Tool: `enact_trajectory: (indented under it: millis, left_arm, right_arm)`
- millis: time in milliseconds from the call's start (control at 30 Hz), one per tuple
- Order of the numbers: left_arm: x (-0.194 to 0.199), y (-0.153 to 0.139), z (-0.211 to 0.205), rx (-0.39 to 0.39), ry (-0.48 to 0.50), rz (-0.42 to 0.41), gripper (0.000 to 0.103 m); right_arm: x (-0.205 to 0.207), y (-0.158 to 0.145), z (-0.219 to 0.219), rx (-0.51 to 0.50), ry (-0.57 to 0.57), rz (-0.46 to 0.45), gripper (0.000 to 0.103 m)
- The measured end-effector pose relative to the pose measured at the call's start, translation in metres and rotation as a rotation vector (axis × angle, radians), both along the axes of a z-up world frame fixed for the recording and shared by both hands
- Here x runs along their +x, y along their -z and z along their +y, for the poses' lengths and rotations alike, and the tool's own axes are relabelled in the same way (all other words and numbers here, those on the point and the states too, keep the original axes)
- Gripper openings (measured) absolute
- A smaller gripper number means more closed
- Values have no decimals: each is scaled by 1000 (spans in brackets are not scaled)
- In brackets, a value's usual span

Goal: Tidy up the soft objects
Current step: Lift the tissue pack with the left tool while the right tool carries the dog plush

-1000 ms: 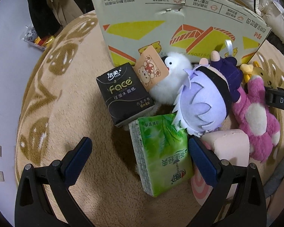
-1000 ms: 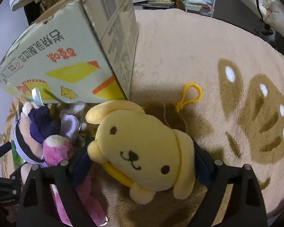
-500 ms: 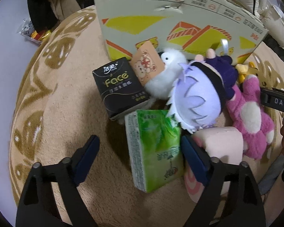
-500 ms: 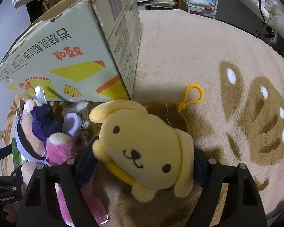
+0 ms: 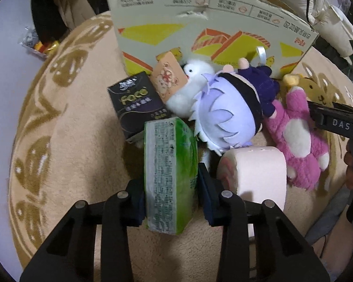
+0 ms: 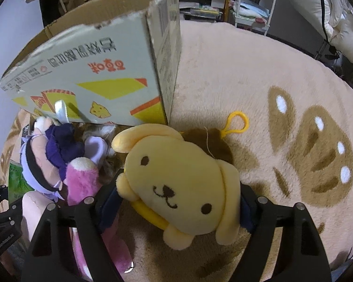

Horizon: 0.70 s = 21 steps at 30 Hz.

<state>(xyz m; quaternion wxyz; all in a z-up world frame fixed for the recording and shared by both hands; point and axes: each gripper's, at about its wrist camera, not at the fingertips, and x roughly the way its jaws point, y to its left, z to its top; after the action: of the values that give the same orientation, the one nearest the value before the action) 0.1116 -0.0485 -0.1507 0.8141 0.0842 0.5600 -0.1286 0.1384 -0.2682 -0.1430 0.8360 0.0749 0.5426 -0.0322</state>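
We have our left gripper (image 5: pixel 171 196) clamped on the green plastic-wrapped tissue pack (image 5: pixel 170 176), its two dark fingers pressed flat against the pack's long sides, with the pack standing on edge over the beige plush carpet with brown patterns (image 5: pixel 82 141). Just right of it lies a pale pink rolled cushion with a swirl end (image 5: pixel 254 171), and just beyond it sits a black tissue box with gold lettering (image 5: pixel 136 103). Behind these we see a small tan card-like pack printed with a bear (image 5: pixel 168 80), a fluffy white plush (image 5: pixel 190 87), a round lavender plush doll with a black band and purple clothes (image 5: pixel 230 110) and a pink-and-white fuzzy plush (image 5: pixel 298 141), all crowded together against the side of a large printed cardboard box with yellow and orange shapes (image 5: pixel 200 23). Our right gripper (image 6: pixel 180 204) is closed around a yellow plush dog with a brown cap and yellow plastic loop (image 6: pixel 181 183), fingers at both sides of its head; the dog lies face up on the carpet (image 6: pixel 258 75), near the corner of the cardboard box (image 6: pixel 106 70) and just beside the pink plush (image 6: pixel 82 181) and the lavender doll (image 6: pixel 37 164).
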Motion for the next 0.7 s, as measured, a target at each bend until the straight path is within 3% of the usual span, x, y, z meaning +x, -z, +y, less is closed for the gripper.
enact_trajectory:
  millis: [400,700]
  left_arm:
    - [-8,-18,11,58,-66,-105,36]
    - [-17,-42,25,60,-138,-217,35]
  right_arm:
    - [-23,-25,-2,29,-3,-77,85]
    - [-45,-53,0,-4,-3,-160,85]
